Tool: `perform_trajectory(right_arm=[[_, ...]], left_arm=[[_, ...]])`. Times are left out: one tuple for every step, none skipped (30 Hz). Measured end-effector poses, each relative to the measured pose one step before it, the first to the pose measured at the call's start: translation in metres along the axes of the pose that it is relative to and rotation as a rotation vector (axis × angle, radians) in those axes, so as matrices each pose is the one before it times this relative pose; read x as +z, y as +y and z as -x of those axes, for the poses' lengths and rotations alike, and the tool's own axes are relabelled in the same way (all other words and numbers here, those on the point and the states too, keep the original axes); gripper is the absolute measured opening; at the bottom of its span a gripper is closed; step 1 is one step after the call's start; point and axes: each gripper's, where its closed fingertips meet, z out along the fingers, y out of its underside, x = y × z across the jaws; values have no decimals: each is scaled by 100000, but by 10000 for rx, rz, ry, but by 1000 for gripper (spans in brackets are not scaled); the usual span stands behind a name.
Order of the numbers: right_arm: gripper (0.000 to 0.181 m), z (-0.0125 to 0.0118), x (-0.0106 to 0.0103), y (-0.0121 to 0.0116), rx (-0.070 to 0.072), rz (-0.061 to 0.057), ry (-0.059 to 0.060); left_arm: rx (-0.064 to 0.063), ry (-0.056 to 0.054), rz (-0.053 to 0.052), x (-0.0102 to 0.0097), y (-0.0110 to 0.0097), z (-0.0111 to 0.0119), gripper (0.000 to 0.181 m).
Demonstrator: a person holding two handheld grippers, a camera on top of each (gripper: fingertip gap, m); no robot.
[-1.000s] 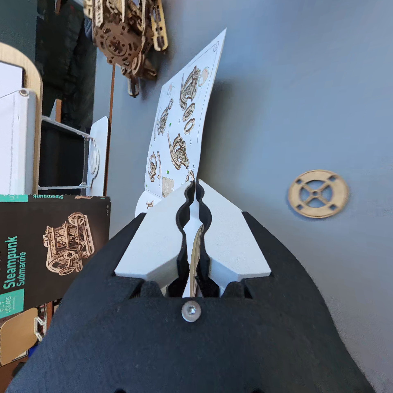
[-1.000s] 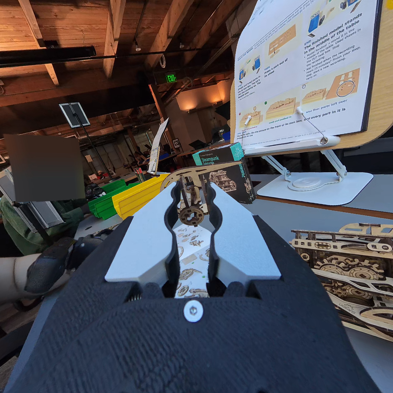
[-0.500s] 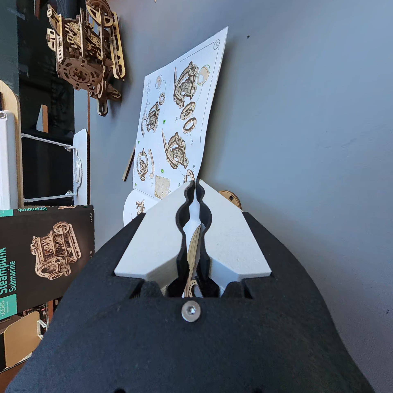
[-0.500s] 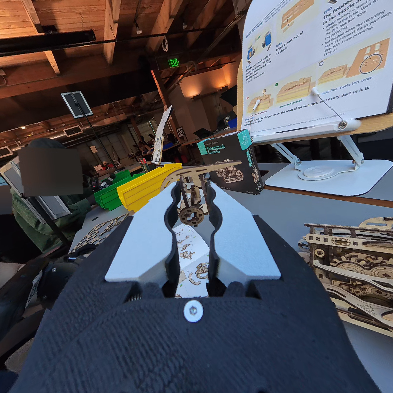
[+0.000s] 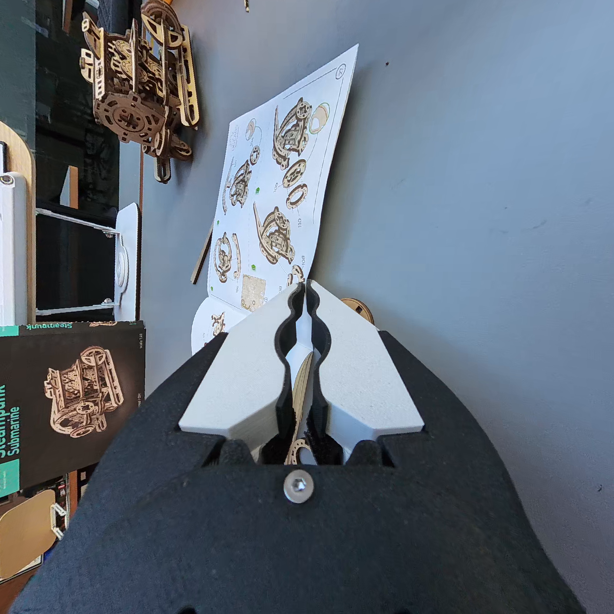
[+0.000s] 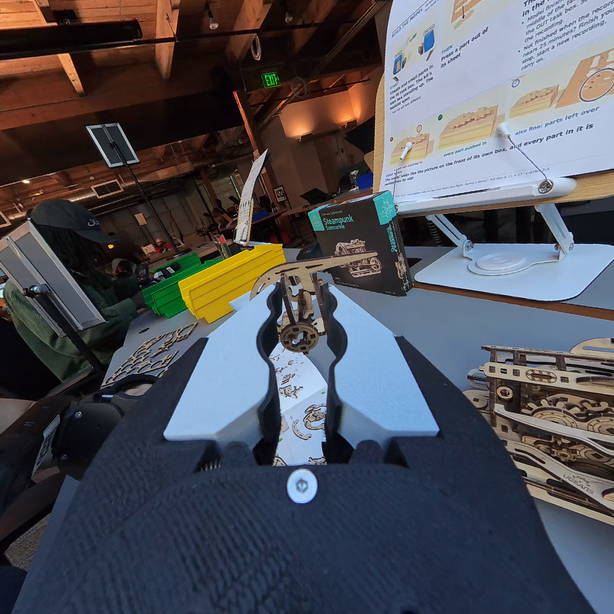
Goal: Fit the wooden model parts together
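Note:
In the left wrist view my left gripper [image 5: 305, 287] is shut on a thin flat wooden part [image 5: 300, 392], seen edge-on between the pads. It is over the open instruction booklet [image 5: 282, 199]. A round wooden disc [image 5: 357, 307] peeks out behind the right finger. In the right wrist view my right gripper [image 6: 300, 289] is shut on a small wooden sub-assembly [image 6: 299, 335] with a round hub and a curved arm on top, held above the booklet [image 6: 299, 382]. The large wooden model [image 6: 548, 415] stands to the right; it also shows in the left wrist view [image 5: 139, 83].
The black kit box [image 6: 358, 246] and a white stand [image 6: 508, 265] with an instruction sheet are at the back. Yellow [image 6: 229, 285] and green [image 6: 166, 292] bins and a punched-out wooden sheet [image 6: 149, 355] lie left. A person [image 6: 66, 299] sits beyond the table's left edge. My hands' fingertips stand some 20 centimetres from each other.
My left gripper has shifted, so the round disc once out to the right now sits behind its right finger. My right gripper has moved with the sub-assembly still held.

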Motion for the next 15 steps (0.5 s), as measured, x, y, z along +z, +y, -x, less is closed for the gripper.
perform_trajectory(right_arm=[[22,13,9,4,-7,4,2],[22,-21,14,35,-7,17,5],[22,-17,7,41,-6,20,8],[22,-36,11,30,-5,9,11],[22,-38,2,27,2,9,12],[22,-41,-10,22,7,2,7],[22,-27,-11,-19,9,-13,5],[22,-23,-12,-18,11,-12,3],[22,-9,-14,-3,9,-5,1],[22,-17,-2,2,3,-2,2],[22,-13,2,13,0,4,1],[22,8,4,5,-4,8,-1],[22,11,9,11,-9,2,1],[22,16,11,0,-8,1,0],[22,16,6,26,-4,14,-6]], left_arm=[[15,-15,-3,1,-3,3,0],[11,-13,-2,0,-14,4,0],[4,-7,-1,-6,-4,-8,0],[-2,-1,-8,5,-24,7,0],[-5,2,-14,4,-23,-13,0],[-6,0,-11,-4,-23,-4,0],[3,-5,-7,-2,-12,-12,0],[12,-9,-3,0,-16,0,0],[7,-10,0,-7,-3,-3,0],[5,-9,-1,0,-1,2,0],[7,-7,-3,-16,-2,1,0],[-3,0,-5,3,-7,-2,0],[-11,7,-8,-11,-10,-3,0],[-9,5,-9,-4,-8,-6,0],[-5,3,-6,-6,-4,0,0]])
